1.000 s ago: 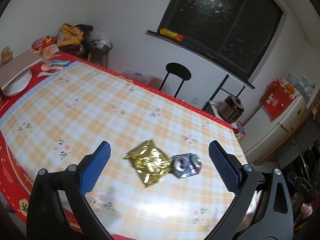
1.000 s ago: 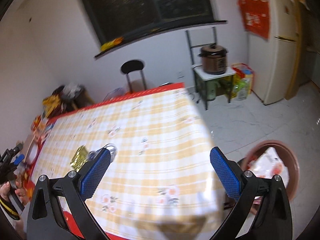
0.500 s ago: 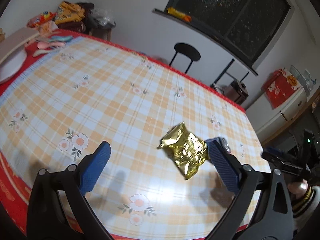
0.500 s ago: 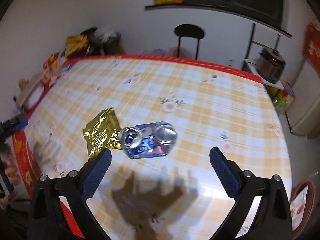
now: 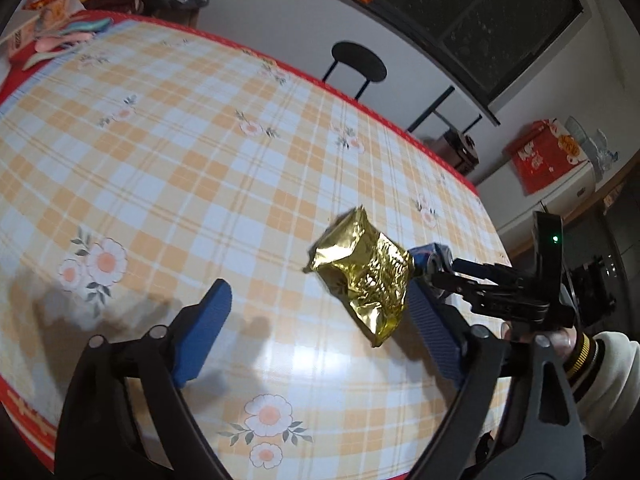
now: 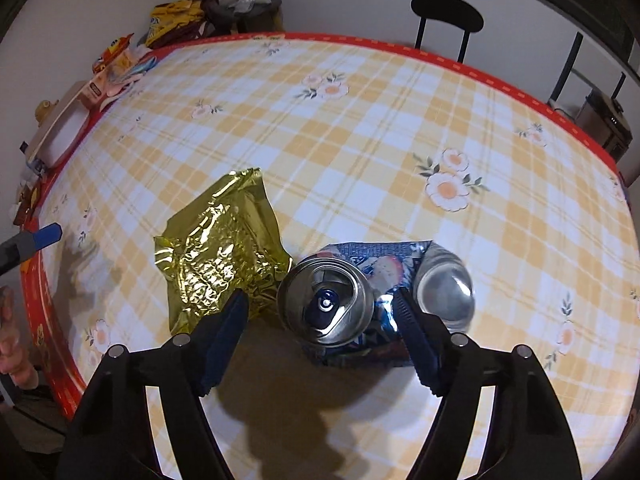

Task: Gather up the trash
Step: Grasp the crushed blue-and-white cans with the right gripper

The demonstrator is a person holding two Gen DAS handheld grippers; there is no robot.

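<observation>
Crushed can now sits between right gripper's spread fingers, closer than before.

A crumpled gold foil wrapper lies touching a crushed, folded blue can.

The wrapper lies on the table, left of centre in the right wrist view, touching the can to its right; the can sits at lower centre between the right gripper's fingers; a chair stands behind the table, upper right; clutter sits upper left.
</observation>
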